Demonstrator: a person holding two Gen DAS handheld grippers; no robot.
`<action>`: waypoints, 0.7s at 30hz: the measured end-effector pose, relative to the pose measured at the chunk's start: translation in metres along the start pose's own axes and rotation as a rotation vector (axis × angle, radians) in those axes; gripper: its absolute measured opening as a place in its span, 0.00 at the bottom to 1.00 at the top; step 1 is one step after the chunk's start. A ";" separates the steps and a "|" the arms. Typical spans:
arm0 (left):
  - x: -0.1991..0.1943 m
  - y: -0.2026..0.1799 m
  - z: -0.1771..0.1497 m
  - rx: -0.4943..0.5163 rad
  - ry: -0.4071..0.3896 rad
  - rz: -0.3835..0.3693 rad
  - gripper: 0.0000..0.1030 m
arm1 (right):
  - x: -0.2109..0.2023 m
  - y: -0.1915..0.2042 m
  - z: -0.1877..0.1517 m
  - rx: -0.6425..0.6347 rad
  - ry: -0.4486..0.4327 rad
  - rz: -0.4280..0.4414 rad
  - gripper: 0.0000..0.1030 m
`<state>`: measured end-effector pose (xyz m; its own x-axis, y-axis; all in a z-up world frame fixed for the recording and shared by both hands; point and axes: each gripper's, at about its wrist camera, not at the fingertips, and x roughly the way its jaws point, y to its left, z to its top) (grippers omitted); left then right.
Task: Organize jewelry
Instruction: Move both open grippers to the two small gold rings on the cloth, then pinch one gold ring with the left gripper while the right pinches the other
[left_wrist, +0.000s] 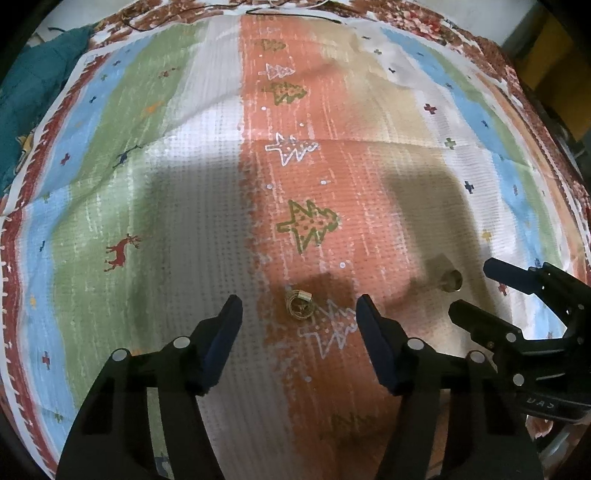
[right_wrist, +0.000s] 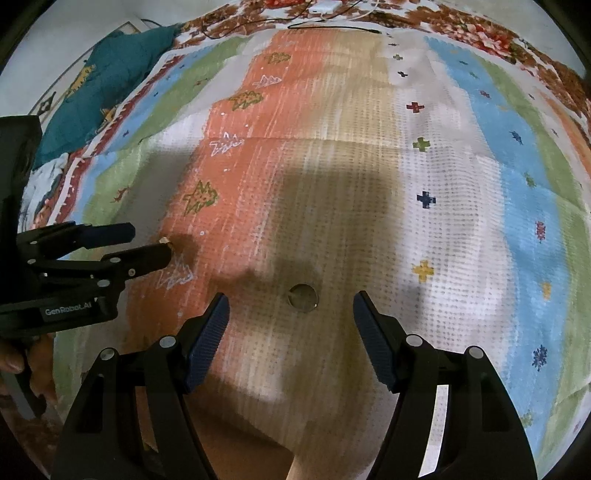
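Small gold jewelry piece (left_wrist: 299, 305) lies on orange stripe of patterned cloth (left_wrist: 184, 206), lower centre of left wrist view, between left gripper (left_wrist: 297, 314) fingertips, untouched; jaws wide

Ring (right_wrist: 303, 298) on cream stripe, lower centre of right wrist view, ahead of right gripper (right_wrist: 291, 314); jaws wide, nothing held

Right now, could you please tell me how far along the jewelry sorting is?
Nothing looks sorted yet. The gold trinket and the ring lie loose on the striped cloth. The left tongs and right tongs are open over them, gripping nothing. Picking up and placing both remains.
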<state>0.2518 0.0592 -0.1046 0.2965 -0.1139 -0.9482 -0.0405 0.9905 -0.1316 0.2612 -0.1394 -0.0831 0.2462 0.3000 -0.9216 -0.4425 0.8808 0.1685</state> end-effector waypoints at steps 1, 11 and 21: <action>0.001 0.000 0.000 0.000 0.002 0.001 0.59 | 0.002 0.000 0.001 0.000 0.004 0.000 0.60; 0.013 -0.011 0.002 0.043 0.027 0.012 0.51 | 0.017 0.001 0.004 -0.003 0.036 -0.005 0.50; 0.023 -0.018 0.004 0.059 0.027 0.054 0.32 | 0.019 0.000 0.004 -0.004 0.050 -0.026 0.31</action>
<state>0.2631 0.0394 -0.1226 0.2696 -0.0614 -0.9610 0.0011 0.9980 -0.0634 0.2695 -0.1327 -0.0994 0.2148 0.2580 -0.9420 -0.4397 0.8868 0.1426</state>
